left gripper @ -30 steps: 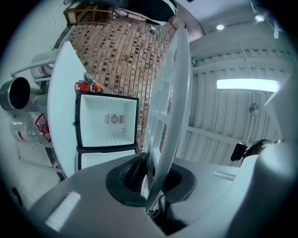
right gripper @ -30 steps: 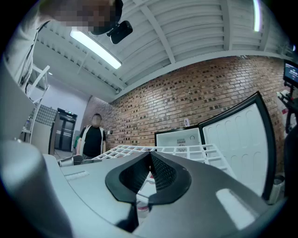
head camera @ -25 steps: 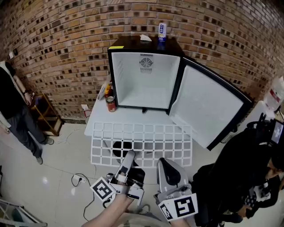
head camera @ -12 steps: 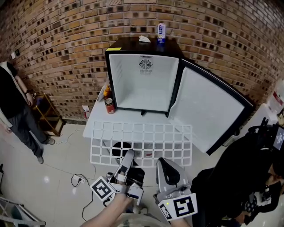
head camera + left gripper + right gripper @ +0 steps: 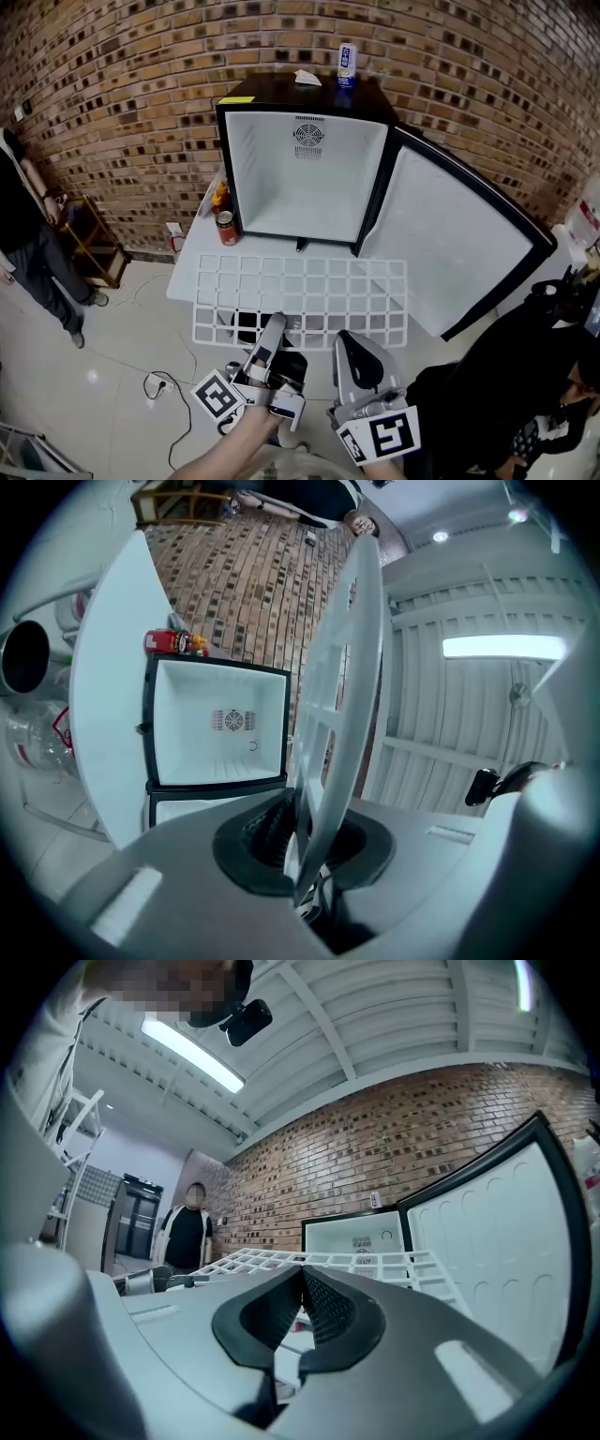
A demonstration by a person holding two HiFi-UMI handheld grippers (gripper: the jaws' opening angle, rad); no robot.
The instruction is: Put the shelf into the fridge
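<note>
A white grid shelf (image 5: 305,295) is held roughly level, just in front of the open fridge (image 5: 305,178), which stands on a white worktop (image 5: 187,277). The shelf's near edge is gripped in two places. The left tongs (image 5: 273,325) are closed on a bar of the grid, the jaws kept apart only by that bar. The right tongs (image 5: 345,339) are pressed fully together on a thin part of the same edge. The shelf's far edge is seen over the worktop's front part, short of the fridge's opening. The fridge door (image 5: 459,244) is swung wide to the right. A tall can (image 5: 346,64) is set on the fridge top. A red can (image 5: 225,228) and a bottle (image 5: 220,197) are placed on the worktop just beside the fridge's left wall. A person (image 5: 28,225) is seen at the far left, near the brick wall (image 5: 122,84).
</note>
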